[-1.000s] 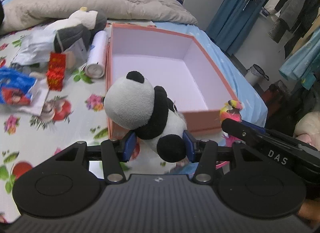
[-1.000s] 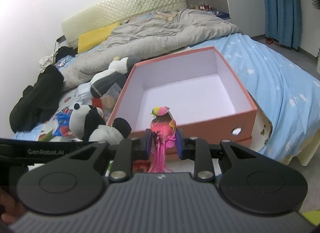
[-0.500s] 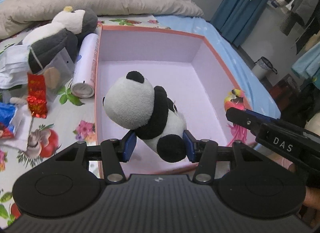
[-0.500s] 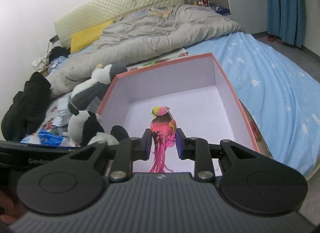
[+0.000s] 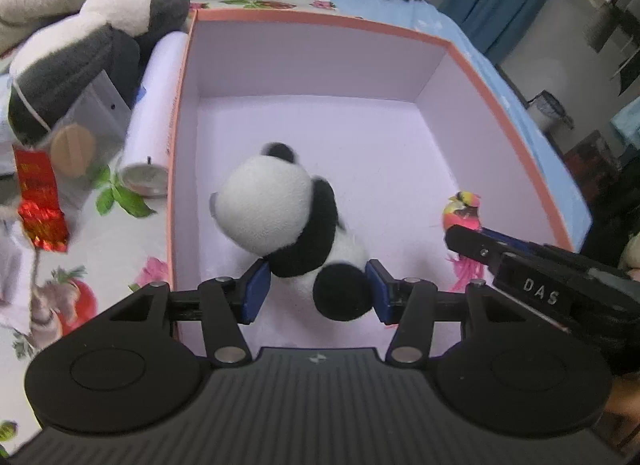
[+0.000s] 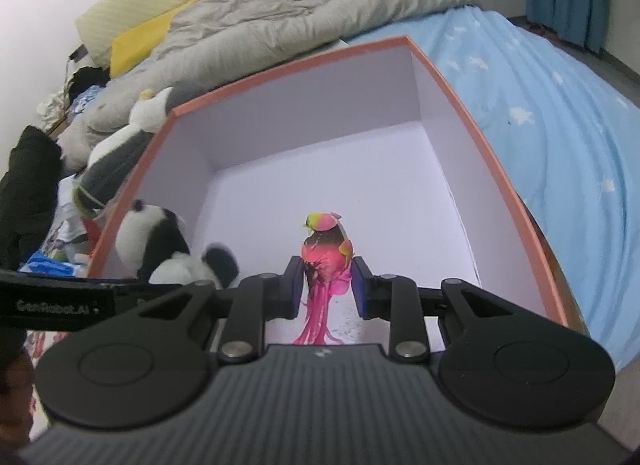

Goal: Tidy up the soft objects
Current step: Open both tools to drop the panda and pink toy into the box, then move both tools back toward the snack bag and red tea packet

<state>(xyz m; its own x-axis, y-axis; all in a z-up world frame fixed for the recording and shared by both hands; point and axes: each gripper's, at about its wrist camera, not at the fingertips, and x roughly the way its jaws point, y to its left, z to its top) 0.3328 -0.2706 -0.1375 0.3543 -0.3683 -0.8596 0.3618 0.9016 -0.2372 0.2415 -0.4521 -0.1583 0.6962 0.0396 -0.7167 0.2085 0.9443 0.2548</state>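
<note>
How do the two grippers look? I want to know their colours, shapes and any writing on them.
Both are matte black plastic. The left gripper and the right gripper each have a ribbed body, two round discs, silver pivot bolts on angled links, and blue finger pads. In the other camera's view, the right one shows white letters "DAS" on its side and the left one "GenRobot.AI". No cables or sleeves are visible.

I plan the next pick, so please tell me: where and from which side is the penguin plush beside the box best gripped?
Grip the penguin plush across its grey body, below the white head, which looks soft and narrow enough to squeeze. It lies tilted against the white tube beside the pink box, so come from above and from the side away from the box, probably once a hand-held gripper is free.
</note>
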